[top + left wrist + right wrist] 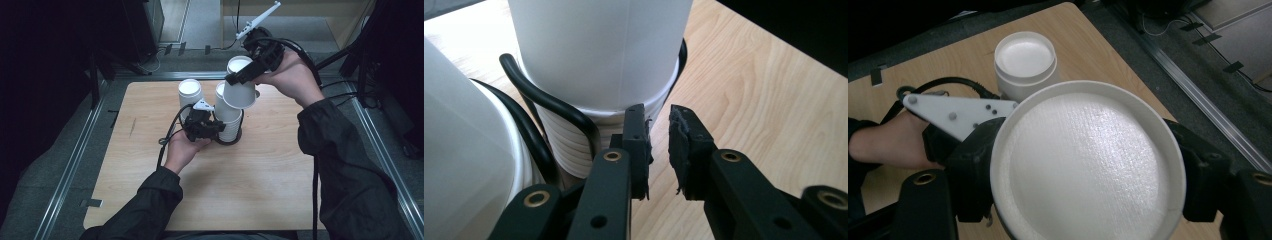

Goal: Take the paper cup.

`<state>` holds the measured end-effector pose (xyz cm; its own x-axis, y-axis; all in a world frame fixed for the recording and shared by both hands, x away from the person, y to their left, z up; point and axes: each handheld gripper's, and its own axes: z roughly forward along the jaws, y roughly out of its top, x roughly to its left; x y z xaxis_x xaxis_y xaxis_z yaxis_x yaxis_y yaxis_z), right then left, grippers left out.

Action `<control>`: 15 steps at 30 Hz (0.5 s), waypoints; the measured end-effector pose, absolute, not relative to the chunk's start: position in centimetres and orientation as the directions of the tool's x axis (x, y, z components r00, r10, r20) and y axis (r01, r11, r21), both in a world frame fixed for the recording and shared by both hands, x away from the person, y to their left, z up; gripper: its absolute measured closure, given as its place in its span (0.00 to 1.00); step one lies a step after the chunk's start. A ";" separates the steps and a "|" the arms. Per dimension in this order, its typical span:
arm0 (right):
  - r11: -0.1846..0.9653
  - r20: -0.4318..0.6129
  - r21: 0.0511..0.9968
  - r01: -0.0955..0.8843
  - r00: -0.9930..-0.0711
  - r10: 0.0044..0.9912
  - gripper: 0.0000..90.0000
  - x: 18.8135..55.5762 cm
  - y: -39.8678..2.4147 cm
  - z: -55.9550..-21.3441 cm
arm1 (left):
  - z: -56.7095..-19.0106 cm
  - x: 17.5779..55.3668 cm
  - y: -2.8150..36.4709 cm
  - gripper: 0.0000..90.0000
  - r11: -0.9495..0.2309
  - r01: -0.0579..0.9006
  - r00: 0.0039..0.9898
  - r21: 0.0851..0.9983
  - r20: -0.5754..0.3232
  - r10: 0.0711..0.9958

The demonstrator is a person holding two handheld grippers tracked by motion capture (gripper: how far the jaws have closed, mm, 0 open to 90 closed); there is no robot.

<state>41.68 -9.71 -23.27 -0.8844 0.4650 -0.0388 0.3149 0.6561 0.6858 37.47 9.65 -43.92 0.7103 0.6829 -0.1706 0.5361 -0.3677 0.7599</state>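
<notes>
High view: a wooden table (150,200) carries stacks of white paper cups near its far edge. The right gripper (245,75) is raised above the far edge and holds one white cup (239,92), tilted, with a jaw on either side of its wall. Below it stands the centre stack (227,117), upside down inside a black wire ring (234,141). A second stack (190,92) stands just to its left, toward the far left corner. The left gripper (212,129) rests low at the base of the centre stack.

Left gripper view: the two black jaws stand a little apart with nothing between them, just beside the ribbed rims at the bottom of the centre stack (599,75). The ring (549,105) curves round the stack's base. The other stack (469,150) fills the left side.

Right gripper view: the jaws clamp opposite sides of the lifted cup, whose white base (1088,170) faces the camera. Beyond it are the left gripper's grey plate (958,112) and the top of the second stack (1025,57).

Risks, as a judgement: thin paper walls may buckle if the right grip tightens, and the tilted cup could slip out if it loosens. With the left jaws now off the stack, nothing steadies it, so a brush from the lifted cup or either gripper could topple it toward the neighbouring stack.
</notes>
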 end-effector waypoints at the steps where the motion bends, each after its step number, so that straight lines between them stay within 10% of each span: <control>1: 0.657 -0.035 0.685 0.316 -0.886 0.463 0.29 41.5 -10.0 -23.4 | -43.8 37.4 9.8 0.85 -0.366 0.536 0.715 0.761 -0.178 0.676; 15: 0.664 -0.037 0.690 0.290 -0.901 0.432 0.29 38.3 -13.0 -24.7 | -43.0 36.0 10.2 0.71 -0.385 0.502 0.757 0.775 -0.178 0.629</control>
<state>38.27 -12.95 -24.74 -0.9013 0.4316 -0.0367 0.2897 0.6636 0.6897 35.99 10.24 -43.05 0.7569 0.6288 -0.1780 0.5018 -0.3847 0.7747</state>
